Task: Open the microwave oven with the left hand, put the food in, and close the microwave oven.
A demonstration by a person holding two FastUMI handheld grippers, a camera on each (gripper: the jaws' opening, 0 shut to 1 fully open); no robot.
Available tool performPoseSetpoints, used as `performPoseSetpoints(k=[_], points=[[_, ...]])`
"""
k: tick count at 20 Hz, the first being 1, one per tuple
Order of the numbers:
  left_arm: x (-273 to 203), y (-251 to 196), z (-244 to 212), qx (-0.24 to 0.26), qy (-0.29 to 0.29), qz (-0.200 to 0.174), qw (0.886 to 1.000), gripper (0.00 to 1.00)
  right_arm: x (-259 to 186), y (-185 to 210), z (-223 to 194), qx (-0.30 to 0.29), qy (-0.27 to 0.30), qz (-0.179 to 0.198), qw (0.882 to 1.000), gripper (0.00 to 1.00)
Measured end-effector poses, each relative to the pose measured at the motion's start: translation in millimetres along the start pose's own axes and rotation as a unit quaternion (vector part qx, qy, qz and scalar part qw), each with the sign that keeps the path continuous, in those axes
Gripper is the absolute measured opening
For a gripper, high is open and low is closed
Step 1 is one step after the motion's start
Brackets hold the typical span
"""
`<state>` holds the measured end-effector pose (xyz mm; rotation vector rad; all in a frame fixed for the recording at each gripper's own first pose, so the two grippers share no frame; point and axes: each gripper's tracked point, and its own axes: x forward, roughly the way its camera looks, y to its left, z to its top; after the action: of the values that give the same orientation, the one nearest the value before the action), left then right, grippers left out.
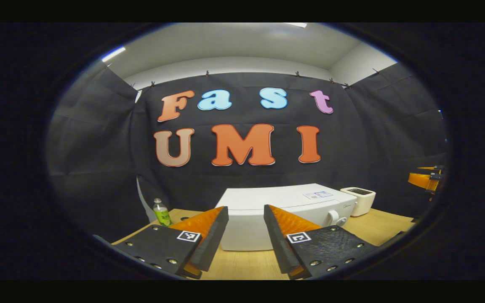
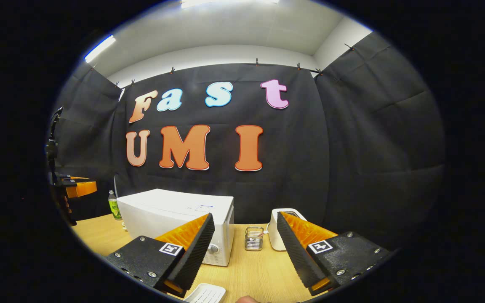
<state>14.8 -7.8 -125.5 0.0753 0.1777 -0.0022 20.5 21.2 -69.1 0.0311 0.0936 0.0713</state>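
Both your grippers, left gripper (image 1: 246, 219) and right gripper (image 2: 246, 227), gape empty. Microwave (image 1: 284, 210) door shut; come in crooked and you'll shove it into the toaster (image 1: 359, 200).

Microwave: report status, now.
Both grippers open, empty. Microwave shut on the table. Toaster and small holder beside it, nothing blocking.

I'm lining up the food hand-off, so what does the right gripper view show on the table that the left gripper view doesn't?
Right gripper view: a small glass jar between microwave and toaster, and a white slotted tray at the near edge. Left gripper view: nothing extra on the table. Shared: the closed white microwave, the toaster, the green-labelled bottle and the wooden table; both grippers are open and empty.
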Motion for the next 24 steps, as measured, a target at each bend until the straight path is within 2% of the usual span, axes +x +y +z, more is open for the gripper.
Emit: performPoseSetpoints(k=[3, 8, 12, 13, 14, 15, 16, 17, 21, 22, 24], points=[[-21, 43, 31, -0.001, -0.016, 0.030, 0.999, 0.73, 0, 10, 34, -0.011, -0.023, 0.000, 1.000, 0.93], [-46, 93, 64, -0.001, -0.028, 0.064, 0.998, 0.89, -7, 35, 84, -0.010, -0.051, 0.006, 0.999, 0.93], [-51, 113, 80, -0.008, -0.030, 0.073, 0.997, 0.87, -14, 53, 118, -0.026, -0.076, 0.011, 0.997, 0.93], [-50, 118, 85, -0.014, -0.029, 0.072, 0.997, 0.90, -15, 56, 122, -0.027, -0.076, 0.011, 0.997, 0.93], [-52, 122, 90, -0.018, -0.032, 0.074, 0.997, 0.90, -16, 61, 126, -0.027, -0.076, 0.013, 0.997, 0.97], [-54, 128, 97, -0.019, -0.037, 0.078, 0.996, 0.87, -16, 66, 130, -0.026, -0.075, 0.017, 0.997, 0.93], [-56, 132, 103, -0.017, -0.045, 0.079, 0.996, 0.87, -16, 71, 133, -0.023, -0.076, 0.020, 0.997, 0.93], [-55, 132, 109, -0.013, -0.050, 0.080, 0.995, 0.89, -16, 74, 137, -0.020, -0.076, 0.023, 0.997, 0.93], [-54, 128, 114, 0.010, -0.049, 0.085, 0.995, 0.87, -10, 78, 142, -0.023, -0.080, 0.029, 0.996, 0.93], [-54, 124, 116, 0.016, -0.049, 0.083, 0.995, 0.87, -9, 77, 142, -0.025, -0.080, 0.028, 0.996, 0.97], [-54, 119, 121, 0.023, -0.054, 0.082, 0.995, 0.89, -9, 78, 145, -0.026, -0.082, 0.030, 0.996, 0.93]])
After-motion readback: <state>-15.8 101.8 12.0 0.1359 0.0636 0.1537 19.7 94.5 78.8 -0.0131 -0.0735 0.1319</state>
